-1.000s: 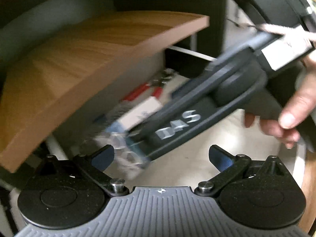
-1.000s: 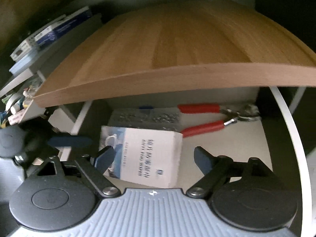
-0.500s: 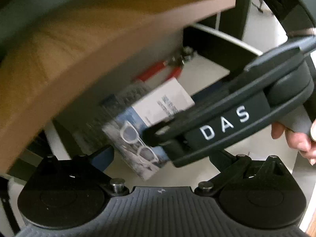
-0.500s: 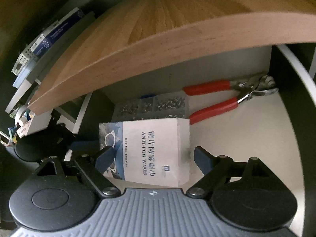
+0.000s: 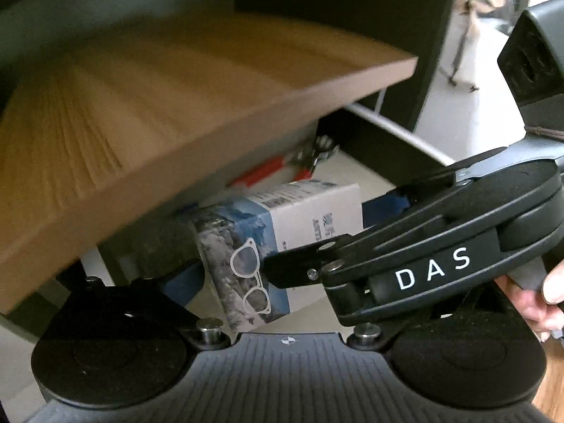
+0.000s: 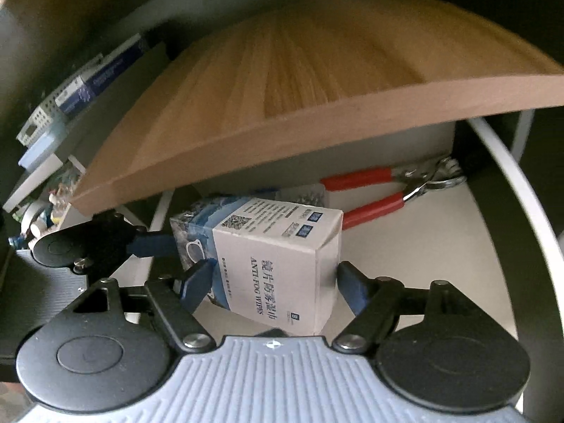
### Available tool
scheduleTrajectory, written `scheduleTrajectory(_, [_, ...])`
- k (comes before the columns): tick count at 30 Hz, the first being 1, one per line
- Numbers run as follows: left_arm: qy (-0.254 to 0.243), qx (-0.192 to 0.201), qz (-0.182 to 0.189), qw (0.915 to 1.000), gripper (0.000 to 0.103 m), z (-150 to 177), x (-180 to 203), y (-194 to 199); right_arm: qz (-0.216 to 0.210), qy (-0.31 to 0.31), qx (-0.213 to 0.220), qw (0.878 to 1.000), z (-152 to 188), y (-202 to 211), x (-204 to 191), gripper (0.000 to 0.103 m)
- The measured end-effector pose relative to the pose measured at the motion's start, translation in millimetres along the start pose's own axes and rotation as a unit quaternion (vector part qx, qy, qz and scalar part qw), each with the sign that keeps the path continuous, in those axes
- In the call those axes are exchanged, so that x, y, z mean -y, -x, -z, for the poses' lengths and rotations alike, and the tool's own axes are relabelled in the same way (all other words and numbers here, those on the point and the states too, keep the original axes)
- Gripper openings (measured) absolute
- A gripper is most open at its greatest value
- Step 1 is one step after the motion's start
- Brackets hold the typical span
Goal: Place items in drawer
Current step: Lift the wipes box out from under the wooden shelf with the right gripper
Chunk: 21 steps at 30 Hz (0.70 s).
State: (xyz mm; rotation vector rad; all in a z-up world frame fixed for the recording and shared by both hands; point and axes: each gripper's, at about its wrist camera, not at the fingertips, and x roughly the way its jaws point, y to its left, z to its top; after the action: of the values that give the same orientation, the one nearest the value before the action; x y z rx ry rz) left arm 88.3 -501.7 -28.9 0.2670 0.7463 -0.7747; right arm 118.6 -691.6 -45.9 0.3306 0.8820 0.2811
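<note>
Already the drawer [image 5: 356, 179] stands open under the wooden table [image 5: 197, 98], and in the left wrist view the wipes box [image 5: 292, 236] is inside it at about 6 o'clock, tilted up on one edge, with the red-handled pliers [image 5: 282, 172] lying behind it toward 12 o'clock. The right gripper [image 5: 317, 232] reaches in from 3 o'clock, held by a hand [image 5: 539, 296] cut off at the frame edge, and its jaws have just been closing with the box between them. The left gripper [image 5: 282, 278] sits at the bottom of this view; only one blue finger shows beside the box, the other is hidden behind the right gripper, so its opening cannot be told. Blur smears the table edge here. In the right wrist view the box sits between the right gripper's [image 6: 275, 285] fairly wide jaws, both pads at its sides, though whether they truly press is hard to judge. A small case of metal parts [image 6: 306, 197] peeps out behind the box, mostly covered. Books [image 6: 84, 88] at 10 o'clock lie outside the drawer; judging by this, the box needs settling flat, and any further items and closing remain.
</note>
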Motion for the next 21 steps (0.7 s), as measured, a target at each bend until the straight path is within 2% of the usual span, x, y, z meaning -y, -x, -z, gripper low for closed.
scheduleTrajectory(3, [-0.025,0.038,-0.004,0.9989,0.096,-0.7,4.9,16.9,0.018,0.004,0.021,1.0,1.3,17.7,-9.6,0.081])
scheduleTrajectory(5, [-0.03,0.05,-0.003,0.9983,0.087,-1.9,7.6,20.9,0.032,0.008,0.035,0.999,2.8,29.9,-16.1,0.08])
scheduleTrajectory(8, [-0.023,0.058,-0.001,0.998,0.086,-0.3,6.3,34.1,0.044,0.008,0.055,0.997,6.4,46.8,-25.3,0.075])
scheduleTrajectory(13, [-0.002,0.071,0.004,0.9975,0.086,2.5,9.0,44.5,0.064,0.019,0.06,0.996,14.3,62.2,-49.3,0.075])
scheduleTrajectory(21, [0.004,0.101,-0.003,0.9949,0.086,13.3,0.8,81.8,0.064,0.013,0.08,0.995,25.1,78.3,-91.1,0.074])
